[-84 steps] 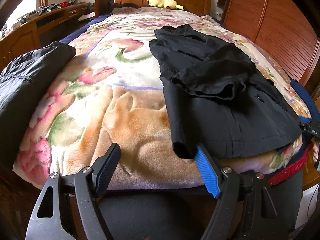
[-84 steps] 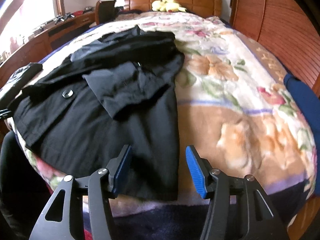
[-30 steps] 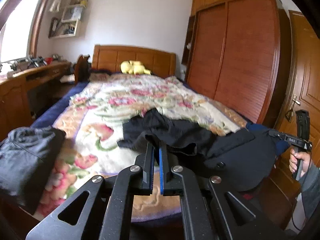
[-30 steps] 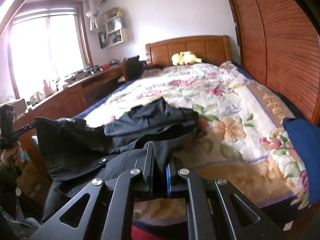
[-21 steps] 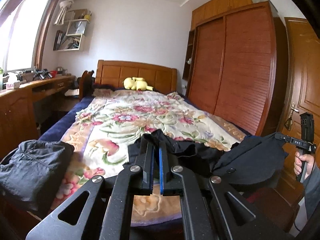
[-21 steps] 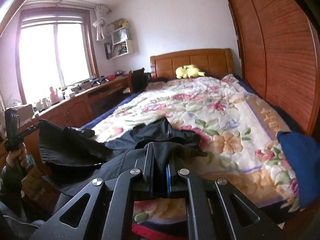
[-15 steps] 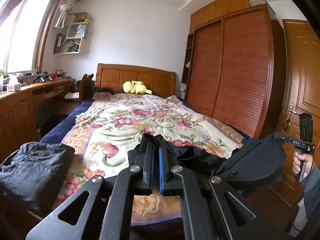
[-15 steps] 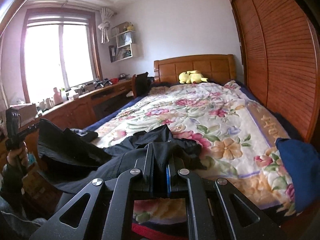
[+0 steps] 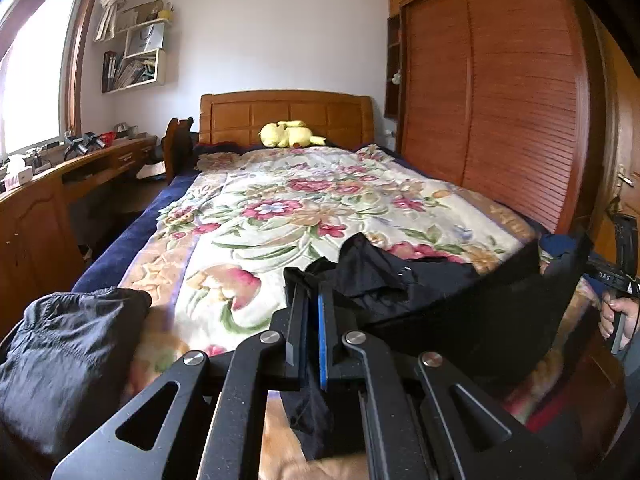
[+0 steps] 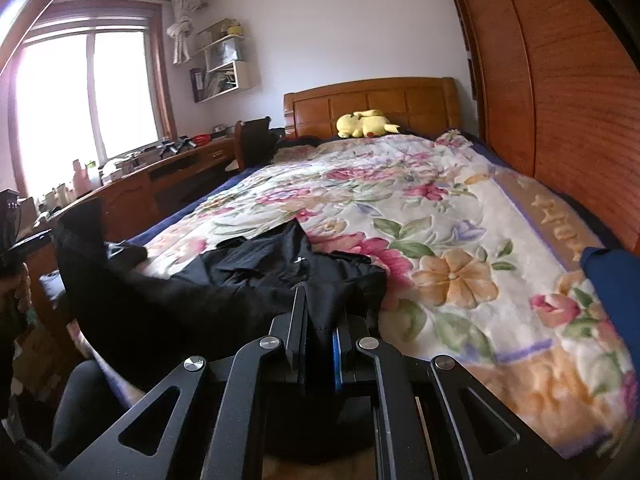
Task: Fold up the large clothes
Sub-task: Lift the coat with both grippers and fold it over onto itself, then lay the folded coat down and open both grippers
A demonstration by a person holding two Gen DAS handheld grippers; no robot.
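Observation:
A large black coat (image 9: 460,304) hangs stretched between my two grippers over the foot of the bed, its far part still resting on the floral blanket (image 9: 304,200). My left gripper (image 9: 313,300) is shut on one hem corner of the coat. My right gripper (image 10: 318,312) is shut on the other hem corner of the coat (image 10: 248,276). In the left wrist view the right gripper (image 9: 608,276) shows at the far right, held by a hand. In the right wrist view the left gripper (image 10: 24,244) shows at the far left.
A folded dark grey garment (image 9: 60,356) lies at the bed's near left corner. A blue garment (image 10: 612,280) lies at the right edge. A yellow plush toy (image 9: 288,134) sits by the headboard. A wooden desk (image 9: 48,200) runs along the left, a wooden wardrobe (image 9: 500,112) along the right.
Both grippers closed on the coat's hem corners and lifted them up and back from the bed. The coat has slid toward the foot of the bed.

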